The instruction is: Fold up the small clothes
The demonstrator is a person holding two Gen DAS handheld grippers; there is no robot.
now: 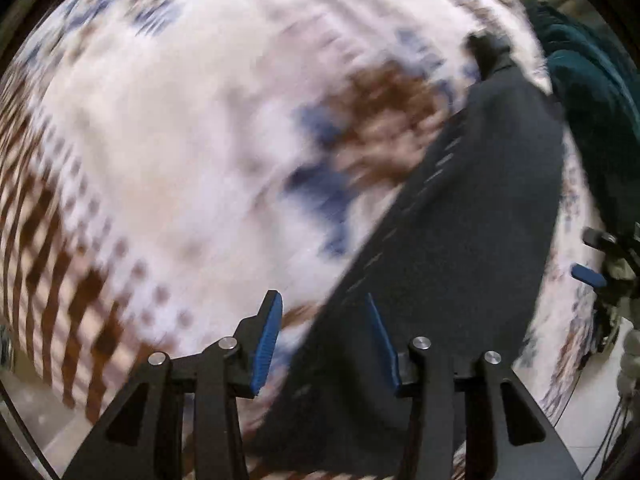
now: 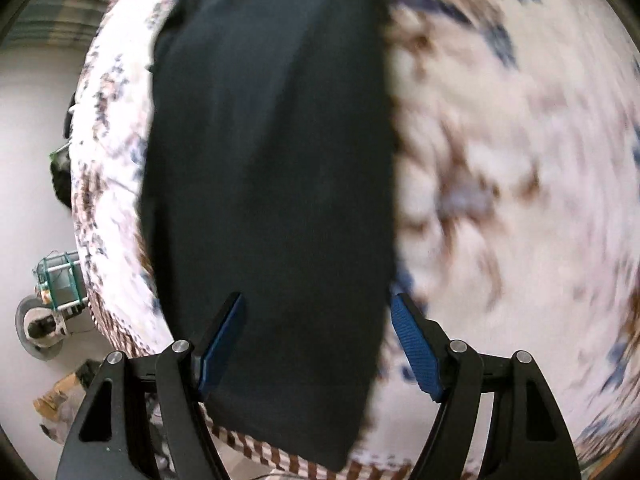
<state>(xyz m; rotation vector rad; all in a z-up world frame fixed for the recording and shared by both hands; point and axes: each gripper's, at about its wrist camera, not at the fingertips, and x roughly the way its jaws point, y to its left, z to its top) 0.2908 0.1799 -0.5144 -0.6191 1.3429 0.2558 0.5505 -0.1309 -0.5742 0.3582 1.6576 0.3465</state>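
A dark, folded garment point(image 1: 472, 216) lies as a long strip on a bed cover point(image 1: 168, 152) printed white, brown and blue. My left gripper point(image 1: 320, 320) is open just above the strip's near edge, with nothing between its blue pads. In the right wrist view the same dark garment point(image 2: 272, 152) runs from the near edge of the bed cover point(image 2: 500, 128) away from me. My right gripper point(image 2: 316, 316) is open over its near end and holds nothing. Both views are motion-blurred.
A dark teal cloth point(image 1: 592, 92) lies beyond the garment at the right. The other gripper point(image 1: 592, 274) shows at the far right edge. Pale floor point(image 2: 36, 128) lies left of the bed, with a small teal rack point(image 2: 60, 280) and clutter on it.
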